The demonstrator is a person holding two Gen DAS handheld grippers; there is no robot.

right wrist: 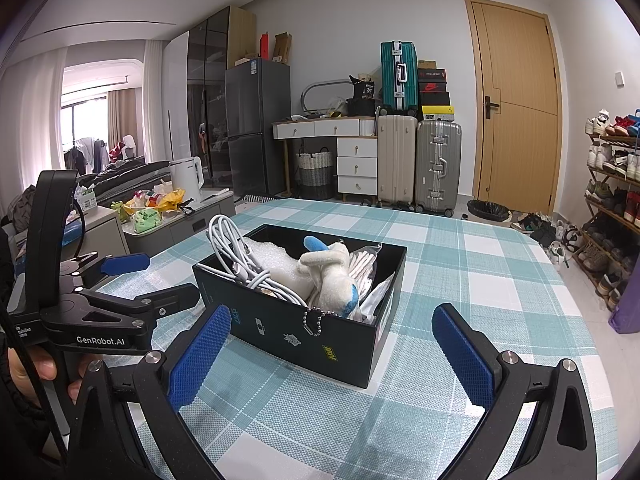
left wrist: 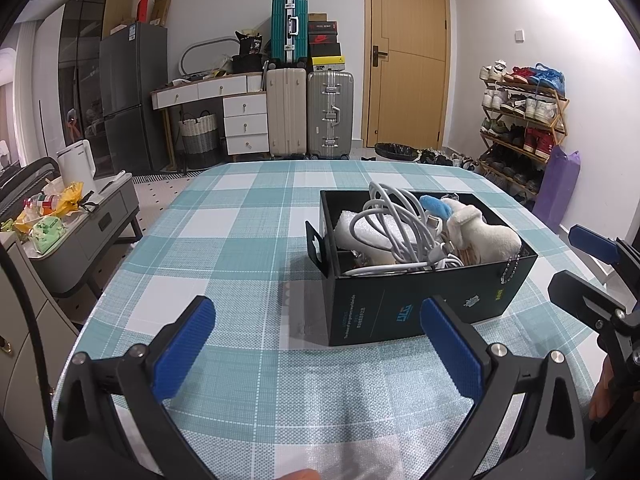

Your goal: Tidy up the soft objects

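Observation:
A black open box (left wrist: 404, 304) (right wrist: 304, 332) stands on the teal checked tablecloth (left wrist: 248, 232). In it lie a white plush toy with blue parts (left wrist: 476, 228) (right wrist: 334, 276), a coiled white cable (left wrist: 396, 220) (right wrist: 236, 252), a white foam piece (left wrist: 352, 228) (right wrist: 272, 260) and packets. A bead chain (right wrist: 316, 320) hangs over the box's near wall. My left gripper (left wrist: 320, 348) is open and empty in front of the box; it also shows in the right wrist view (right wrist: 160, 276). My right gripper (right wrist: 332, 356) is open and empty near the box; it also shows in the left wrist view (left wrist: 576, 264).
A low grey side table (left wrist: 80, 232) with bags and a kettle stands left of the table. Suitcases (left wrist: 308, 112), a drawer desk (left wrist: 224, 108) and a door (left wrist: 408, 56) line the far wall. A shoe rack (left wrist: 520, 120) and a purple bag (left wrist: 556, 188) stand at the right.

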